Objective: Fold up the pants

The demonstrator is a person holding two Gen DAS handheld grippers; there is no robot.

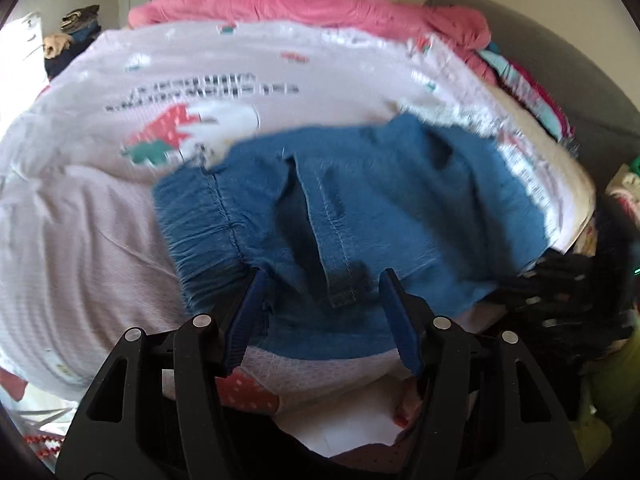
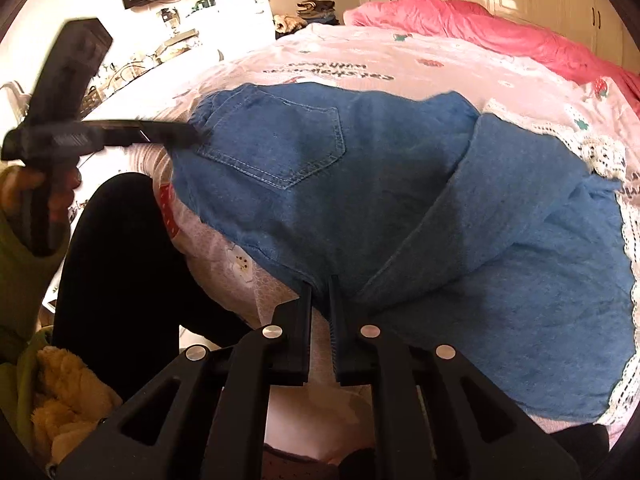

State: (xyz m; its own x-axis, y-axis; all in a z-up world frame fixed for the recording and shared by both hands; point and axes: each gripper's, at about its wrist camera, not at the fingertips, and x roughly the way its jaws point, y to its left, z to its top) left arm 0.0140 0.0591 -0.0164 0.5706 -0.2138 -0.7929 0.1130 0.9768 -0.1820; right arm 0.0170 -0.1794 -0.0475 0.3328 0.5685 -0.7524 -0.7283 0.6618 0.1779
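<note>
Plainly, blue pants lie folded on the bed.

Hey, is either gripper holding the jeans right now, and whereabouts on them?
The right gripper pinches the blue jeans at their near edge, below the back pocket. The left gripper is open over the waistband end, gripping nothing.

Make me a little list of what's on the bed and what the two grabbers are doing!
Pants: blue denim pants, partly folded, back pocket facing up
Under them: pale printed bedspread
Far end of bed: pink blanket
Left gripper: open over the near edge by the elastic waistband
Right gripper: nearly shut, tips at the pants' near edge; grip unclear
</note>
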